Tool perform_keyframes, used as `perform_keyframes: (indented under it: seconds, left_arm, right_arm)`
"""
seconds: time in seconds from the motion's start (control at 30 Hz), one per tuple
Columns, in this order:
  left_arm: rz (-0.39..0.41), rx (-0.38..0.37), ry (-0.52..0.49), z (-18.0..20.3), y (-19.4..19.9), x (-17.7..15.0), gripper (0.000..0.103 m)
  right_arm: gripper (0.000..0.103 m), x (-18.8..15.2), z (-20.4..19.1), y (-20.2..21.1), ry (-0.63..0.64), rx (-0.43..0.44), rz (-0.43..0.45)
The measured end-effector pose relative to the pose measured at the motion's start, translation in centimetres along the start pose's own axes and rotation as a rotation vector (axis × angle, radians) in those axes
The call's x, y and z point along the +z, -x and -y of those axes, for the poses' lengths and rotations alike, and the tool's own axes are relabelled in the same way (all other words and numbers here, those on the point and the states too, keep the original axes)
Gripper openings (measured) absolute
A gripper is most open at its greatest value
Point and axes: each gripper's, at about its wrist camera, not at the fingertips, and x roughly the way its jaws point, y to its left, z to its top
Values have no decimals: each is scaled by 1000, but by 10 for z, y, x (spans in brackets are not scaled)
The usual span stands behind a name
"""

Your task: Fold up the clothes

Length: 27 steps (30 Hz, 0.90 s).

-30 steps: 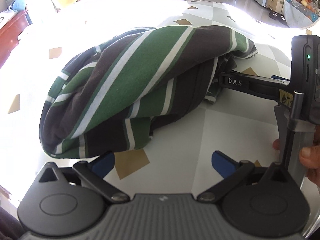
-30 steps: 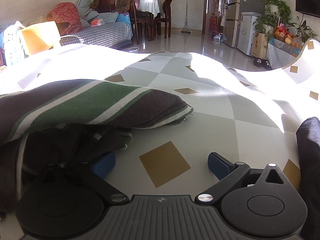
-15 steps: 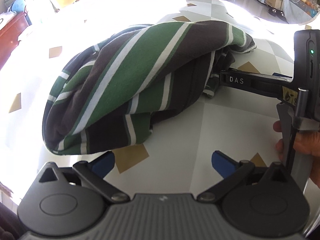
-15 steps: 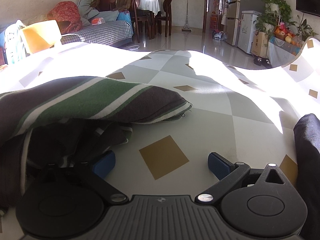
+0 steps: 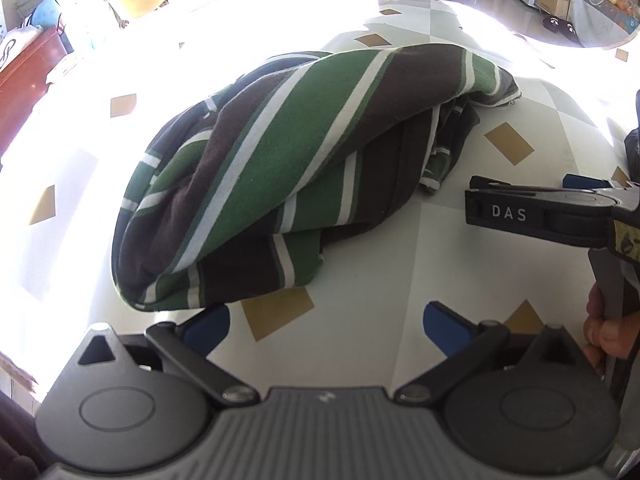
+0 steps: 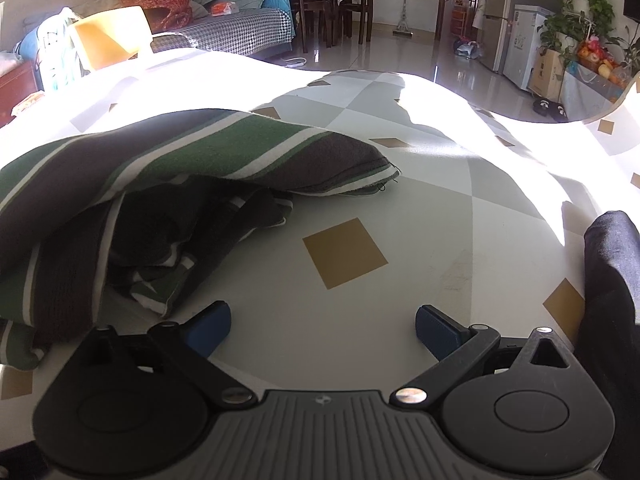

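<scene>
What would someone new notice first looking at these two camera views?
The striped green, brown and white garment heaped in a rumpled mound on the diamond-patterned table cover, its hemmed edge draping over darker folds. The left gripper gapes open just before its near edge, and the right gripper, also open, sits at its right side.

Both the left gripper (image 5: 326, 330) and the right gripper (image 6: 322, 326) hold their jaws wide apart, empty, the right one at three o'clock of the left.

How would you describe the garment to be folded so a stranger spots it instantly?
Start at the white table cover with tan diamonds. On it lies a bunched striped shirt. Its green, brown and white stripes set it apart from the plain dark cloth at the right edge.
</scene>
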Motion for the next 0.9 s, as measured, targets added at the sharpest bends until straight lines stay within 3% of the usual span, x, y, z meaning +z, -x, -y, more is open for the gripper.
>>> perform_keyframes:
  seconds: [0.47, 0.9]
  left_arm:
    - [-9, 23, 33, -11, 2, -8, 103]
    - [13, 22, 36, -14, 16, -16, 103]
  right_arm:
    - [99, -1, -7, 14, 18, 15, -151]
    - [99, -14, -17, 30, 28, 26, -218]
